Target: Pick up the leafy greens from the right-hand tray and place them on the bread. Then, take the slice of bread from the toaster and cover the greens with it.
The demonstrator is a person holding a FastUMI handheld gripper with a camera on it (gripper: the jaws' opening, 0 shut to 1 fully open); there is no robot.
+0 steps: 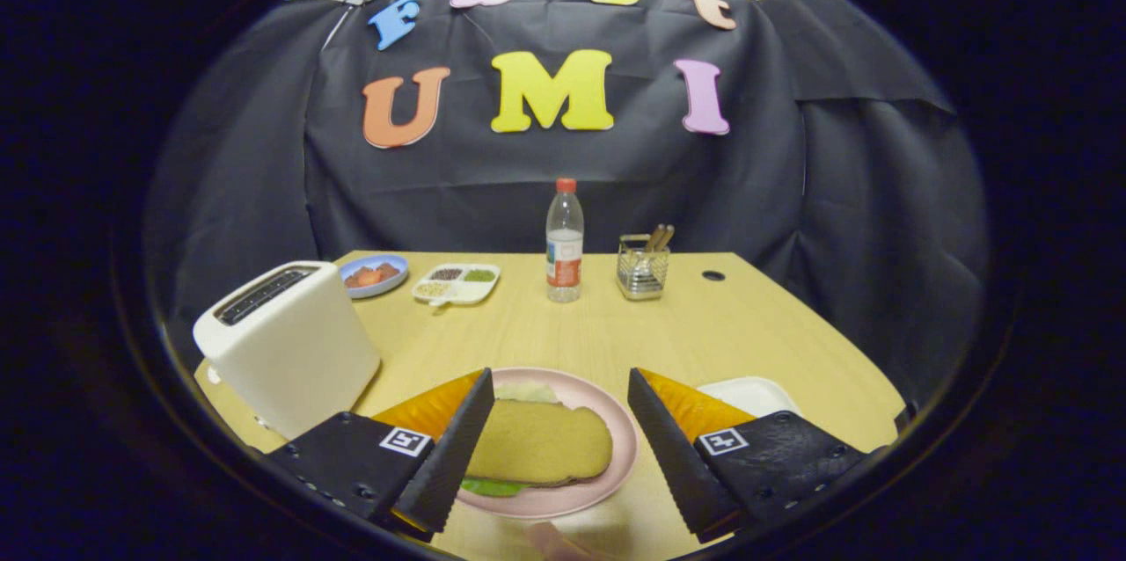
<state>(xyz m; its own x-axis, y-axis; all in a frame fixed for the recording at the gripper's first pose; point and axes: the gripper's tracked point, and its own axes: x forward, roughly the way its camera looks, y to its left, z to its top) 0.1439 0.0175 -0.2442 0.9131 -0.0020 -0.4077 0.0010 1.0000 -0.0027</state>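
- With the bread slice (pixel 538 442) already covering the greens (pixel 489 485) on the plate (pixel 621 429), your task looks finished.
- Jaws wide apart, holding nothing; just withdraw.

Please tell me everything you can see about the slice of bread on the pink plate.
The slice of bread is tan with a darker crust edge and a rounded end. It lies flat on the pink plate, covering leafy greens that peek out at its near edge; pale bread shows behind it. It sits between the fingers of the open tongs, which do not touch it.
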